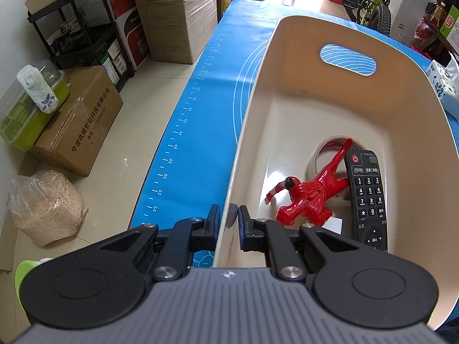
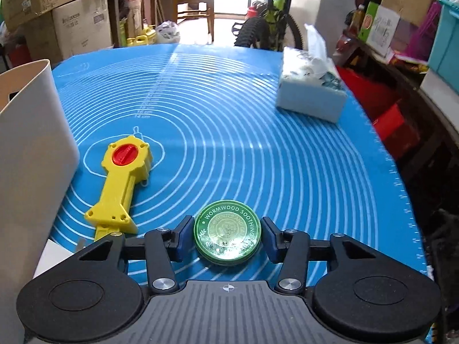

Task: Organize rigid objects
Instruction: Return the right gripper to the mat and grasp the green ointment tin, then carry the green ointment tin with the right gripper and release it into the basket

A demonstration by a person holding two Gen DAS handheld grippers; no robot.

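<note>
My left gripper [image 1: 229, 218] is shut on the near left rim of a cream plastic bin [image 1: 287, 100], one finger inside and one outside. In the bin lie a red toy figure [image 1: 304, 197], a black remote control [image 1: 368, 197] and a tape roll [image 1: 327, 157] under them. My right gripper [image 2: 228, 232] is open around a round green tin [image 2: 228, 232] lying on the blue mat [image 2: 229, 129]; small gaps show beside both pads. A yellow toy launcher [image 2: 122, 180] with a red knob lies left of it, next to the bin's wall [image 2: 31, 143].
A tissue pack [image 2: 311, 91] sits at the mat's far right. Cardboard boxes [image 1: 172, 14], a black shelf cart and a green container stand on the floor to the left. A bicycle [image 2: 266, 25] stands beyond the table. Red crates lie to the right.
</note>
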